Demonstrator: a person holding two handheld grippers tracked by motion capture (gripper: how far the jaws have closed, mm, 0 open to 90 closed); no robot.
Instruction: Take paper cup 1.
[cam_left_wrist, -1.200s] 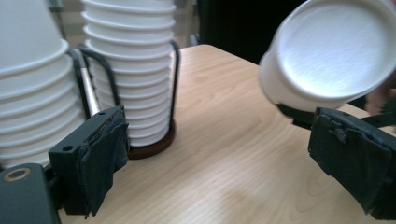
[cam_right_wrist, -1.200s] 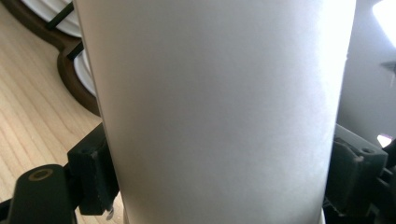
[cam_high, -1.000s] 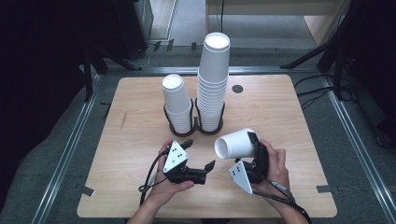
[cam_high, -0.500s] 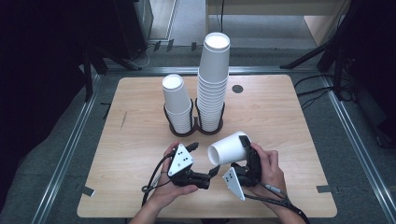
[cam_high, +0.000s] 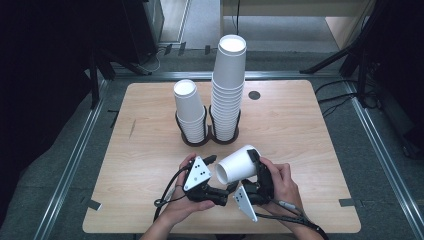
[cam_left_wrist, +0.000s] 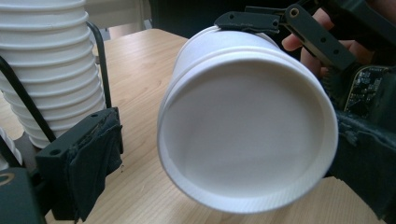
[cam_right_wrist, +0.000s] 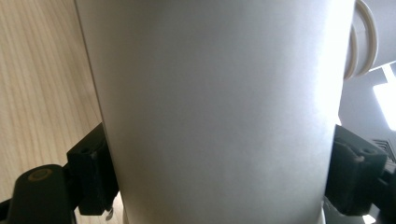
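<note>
One white paper cup (cam_high: 239, 165) is clamped across its wall in the jaws of the right gripper (cam_high: 254, 170), held on its side above the wooden table (cam_high: 310, 130), mouth toward the left gripper (cam_high: 212, 165). The left jaws stand released, one beside the rim (no contact seen). The tall stack of white cups (cam_high: 227, 95) and the short stack (cam_high: 190, 112) stand in their black holders. Judgement: cup drawn, placement outstanding.

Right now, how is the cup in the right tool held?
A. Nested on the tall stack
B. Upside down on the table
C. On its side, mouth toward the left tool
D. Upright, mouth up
C: the right tool clamps the cup on its side, above the table, its open mouth facing the left tool.
</note>
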